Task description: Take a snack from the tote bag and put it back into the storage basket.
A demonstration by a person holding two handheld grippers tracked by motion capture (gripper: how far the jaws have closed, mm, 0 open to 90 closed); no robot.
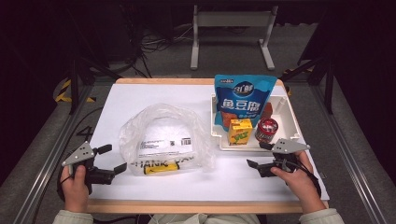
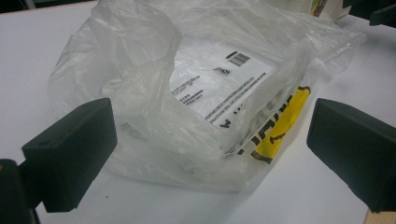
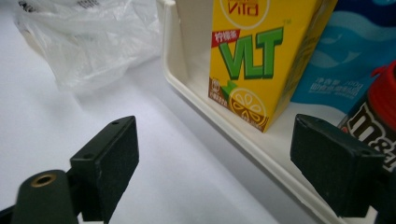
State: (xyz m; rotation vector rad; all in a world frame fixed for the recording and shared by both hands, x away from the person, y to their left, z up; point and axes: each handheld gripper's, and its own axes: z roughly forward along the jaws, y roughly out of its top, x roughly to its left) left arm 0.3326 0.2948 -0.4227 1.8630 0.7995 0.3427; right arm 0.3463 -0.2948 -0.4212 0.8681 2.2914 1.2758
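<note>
the bag lies flat on the table, near the left gripper. both grippers have jaws wide apart, holding nothing. the thin bag could slip or rip if pinched badly.

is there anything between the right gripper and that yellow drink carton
Only the tray's low near rim. The carton stands upright just inside it, and the open right gripper faces it from the table outside. The carton rises well above the rim.

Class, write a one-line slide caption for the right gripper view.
Open right gripper faces a yellow drink carton standing in a white tray.
</note>
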